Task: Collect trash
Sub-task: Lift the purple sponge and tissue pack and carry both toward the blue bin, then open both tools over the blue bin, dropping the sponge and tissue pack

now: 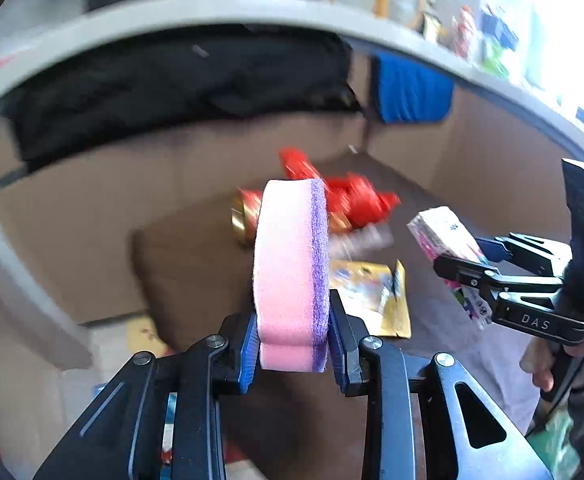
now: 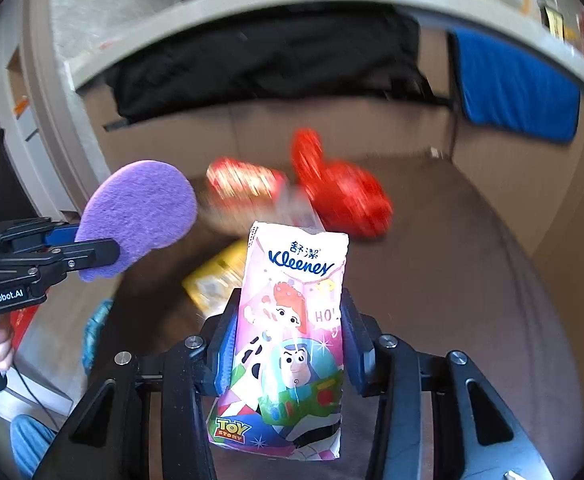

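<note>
My left gripper (image 1: pixel 293 340) is shut on a pink sponge with a purple scrub side (image 1: pixel 290 264), held upright over an open cardboard box (image 1: pixel 92 216). The sponge also shows in the right wrist view (image 2: pixel 140 212). My right gripper (image 2: pixel 288 344) is shut on a pink Kleenex tissue pack (image 2: pixel 292 320), which also shows in the left wrist view (image 1: pixel 447 240). Both hang above the box. Inside the box lie red wrappers (image 1: pixel 351 196), a gold-ended red can (image 1: pixel 246 216) and a yellow packet (image 1: pixel 375 296).
A grey table edge (image 1: pixel 212 8) curves over the box with clutter on top. A black cloth (image 1: pixel 180 88) and a blue cloth (image 1: pixel 411 88) hang over the box's far wall. The box walls (image 2: pixel 571 200) enclose the space.
</note>
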